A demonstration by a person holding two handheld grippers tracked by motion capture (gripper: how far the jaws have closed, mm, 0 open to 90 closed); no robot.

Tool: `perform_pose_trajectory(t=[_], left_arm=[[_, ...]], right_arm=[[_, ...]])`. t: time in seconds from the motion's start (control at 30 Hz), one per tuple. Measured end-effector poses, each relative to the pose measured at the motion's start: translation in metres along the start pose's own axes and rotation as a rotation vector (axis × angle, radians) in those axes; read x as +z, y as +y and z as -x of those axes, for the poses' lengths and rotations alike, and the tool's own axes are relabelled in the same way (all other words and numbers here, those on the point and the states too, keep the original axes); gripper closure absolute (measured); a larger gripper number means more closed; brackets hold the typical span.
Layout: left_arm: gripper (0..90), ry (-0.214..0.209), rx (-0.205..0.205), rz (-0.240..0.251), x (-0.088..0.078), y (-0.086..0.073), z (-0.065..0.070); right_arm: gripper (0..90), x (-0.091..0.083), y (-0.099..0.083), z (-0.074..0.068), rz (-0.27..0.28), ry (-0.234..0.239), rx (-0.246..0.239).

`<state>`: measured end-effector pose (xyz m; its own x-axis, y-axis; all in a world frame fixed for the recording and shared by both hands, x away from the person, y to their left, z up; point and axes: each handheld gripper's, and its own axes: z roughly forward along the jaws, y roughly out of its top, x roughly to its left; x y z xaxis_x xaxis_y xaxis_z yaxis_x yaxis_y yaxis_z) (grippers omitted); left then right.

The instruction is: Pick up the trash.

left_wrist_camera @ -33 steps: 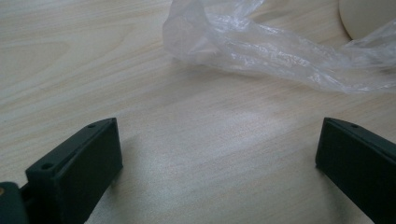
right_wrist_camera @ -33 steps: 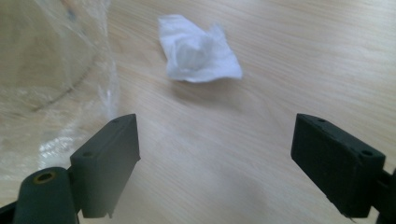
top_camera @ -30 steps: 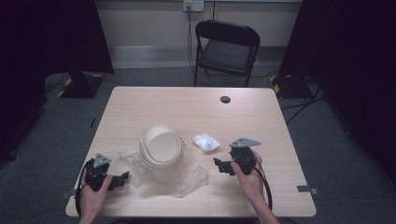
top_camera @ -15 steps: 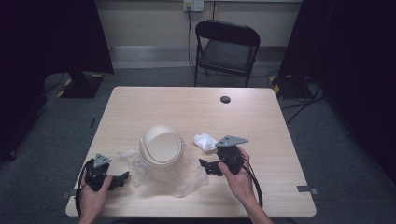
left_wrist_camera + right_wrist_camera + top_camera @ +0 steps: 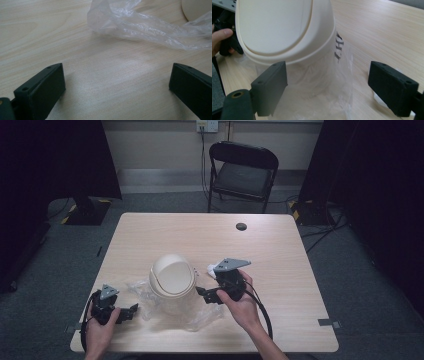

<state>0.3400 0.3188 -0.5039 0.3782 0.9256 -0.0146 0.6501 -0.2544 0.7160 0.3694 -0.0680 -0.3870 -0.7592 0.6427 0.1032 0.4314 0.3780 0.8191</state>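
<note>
The upright bin [image 5: 172, 279] faces the wide-open right gripper [image 5: 206, 295]; left gripper [image 5: 131, 310] wide too.

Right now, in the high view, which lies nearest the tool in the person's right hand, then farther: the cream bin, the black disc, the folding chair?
From the right tool:
1. Cream bin, just to its left, on the plastic.
2. Black disc, toward the table's far edge.
3. Folding chair, on the floor beyond the table.
</note>
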Motion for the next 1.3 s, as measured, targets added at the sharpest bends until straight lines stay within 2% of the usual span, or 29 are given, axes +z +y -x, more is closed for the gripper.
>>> perform_pose_trajectory(t=[0.13, 0.23, 0.27, 0.37, 0.57, 1.0, 1.13, 1.2, 1.3], left_arm=[[0.0, 0.0, 0.0, 0.0, 0.0, 0.0, 0.0], [0.0, 0.0, 0.0, 0.0, 0.0, 0.0, 0.0], [0.0, 0.0, 0.0, 0.0, 0.0, 0.0, 0.0], [0.0, 0.0, 0.0, 0.0, 0.0, 0.0, 0.0], [0.0, 0.0, 0.0, 0.0, 0.0, 0.0, 0.0], [0.0, 0.0, 0.0, 0.0, 0.0, 0.0, 0.0], [0.0, 0.0, 0.0, 0.0, 0.0, 0.0, 0.0], [0.0, 0.001, 0.001, 0.0, 0.0, 0.0, 0.0], [0.0, 0.001, 0.0, 0.0, 0.0, 0.0, 0.0]], right_arm=[[16.7, 0.001, 0.007, -0.007, 0.028, 0.008, -0.02], [16.8, 0.006, 0.017, -0.011, 0.019, 0.025, -0.028], [16.8, 0.011, 0.022, -0.012, 0.016, 0.01, -0.045], [16.8, 0.018, 0.026, -0.011, 0.011, 0.019, -0.046], [16.5, 0.031, 0.026, -0.005, -0.01, 0.022, -0.03], [14.2, 0.055, 0.029, 0.0, -0.04, 0.014, -0.028], [15.5, 0.059, 0.03, 0.001, -0.044, -0.002, -0.027], [15.9, 0.062, 0.031, 0.002, -0.054, -0.028, -0.036], [14.9, 0.065, 0.031, 0.004, -0.057, -0.023, -0.028]])
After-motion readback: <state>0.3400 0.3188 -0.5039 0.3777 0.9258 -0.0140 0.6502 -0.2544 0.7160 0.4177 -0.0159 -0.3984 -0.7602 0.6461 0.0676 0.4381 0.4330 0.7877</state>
